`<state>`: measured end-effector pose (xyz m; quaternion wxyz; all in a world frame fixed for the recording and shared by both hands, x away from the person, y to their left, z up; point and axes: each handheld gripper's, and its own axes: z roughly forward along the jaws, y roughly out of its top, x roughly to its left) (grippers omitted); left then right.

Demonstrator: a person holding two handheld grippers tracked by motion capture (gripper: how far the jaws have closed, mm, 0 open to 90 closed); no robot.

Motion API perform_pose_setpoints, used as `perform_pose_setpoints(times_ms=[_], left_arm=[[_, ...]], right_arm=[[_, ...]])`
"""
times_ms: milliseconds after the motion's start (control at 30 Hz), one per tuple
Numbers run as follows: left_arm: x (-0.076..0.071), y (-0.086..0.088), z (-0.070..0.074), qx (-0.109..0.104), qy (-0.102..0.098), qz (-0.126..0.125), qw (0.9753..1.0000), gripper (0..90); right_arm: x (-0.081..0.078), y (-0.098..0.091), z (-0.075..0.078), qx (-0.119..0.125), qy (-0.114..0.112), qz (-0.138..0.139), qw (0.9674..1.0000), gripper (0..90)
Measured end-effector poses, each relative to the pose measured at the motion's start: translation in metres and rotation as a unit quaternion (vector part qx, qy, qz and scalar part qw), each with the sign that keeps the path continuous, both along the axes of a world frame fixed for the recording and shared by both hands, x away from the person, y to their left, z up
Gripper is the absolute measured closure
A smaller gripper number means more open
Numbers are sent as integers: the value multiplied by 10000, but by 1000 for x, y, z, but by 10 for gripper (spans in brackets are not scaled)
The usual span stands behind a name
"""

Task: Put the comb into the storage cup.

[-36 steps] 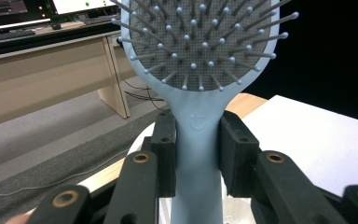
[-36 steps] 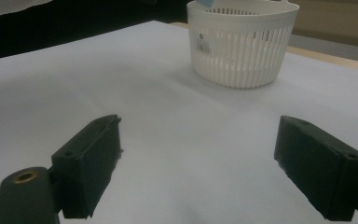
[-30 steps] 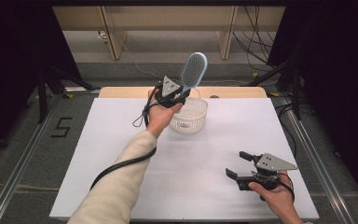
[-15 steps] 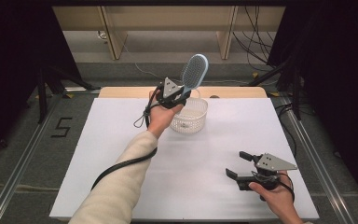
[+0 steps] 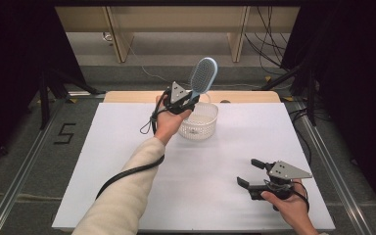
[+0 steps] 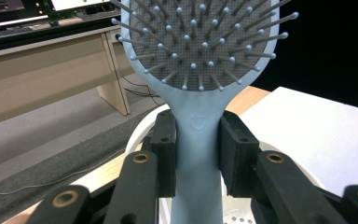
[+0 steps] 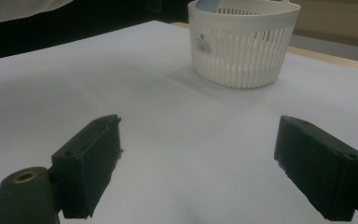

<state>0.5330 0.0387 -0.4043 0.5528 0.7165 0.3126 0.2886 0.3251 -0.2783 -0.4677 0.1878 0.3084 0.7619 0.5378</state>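
High view is showing the left gripper (image 5: 190,100) gripping a light blue hairbrush (image 5: 203,76) by its handle, with the brush head standing tilted up and to the right, over the far edge of a white slotted basket (image 5: 201,128). That basket is sitting on the white table (image 5: 127,147), towards its far side and near the middle. Left gripper view is showing both black pads (image 6: 165,156) pressing on the brush handle from either side, just under the head, whose ball-tipped bristles are facing the camera; the white rim of the basket is curving below and behind the handle. The right gripper (image 5: 250,175) is resting low at the near right part of the table, in the person's right hand (image 5: 290,208), well apart from the basket and pointing left. Right gripper view is showing its jaws standing wide with nothing between them, bare white table lying under them, and the basket (image 7: 242,44) standing farther off with a small barcode label on its wall and a bit of the blue hairbrush (image 7: 209,4) inside its rim.
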Motion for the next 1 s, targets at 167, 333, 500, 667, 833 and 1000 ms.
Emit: perform_pose_setpoints(times_ms=[167,333,500,667,833,1000], left_arm=[[0,-1,-1,-14,3,-12,10000,697],[1,-2,-4,13,23,6,10000,697],[2,-1,-6,16,49,11,10000,697],[2,-2,-8,8,57,13,10000,697],[2,-2,-9,3,68,6,10000,697],[3,-2,-12,14,109,-3,9999,697]], right_arm=[[0,0,0,9,-9,-1,10000,154],[0,0,0,0,-11,5,10000,154],[0,0,0,2,8,2,10000,154],[0,0,0,-3,17,7,10000,154],[0,0,0,3,16,4,10000,154],[0,0,0,6,3,4,10000,154]])
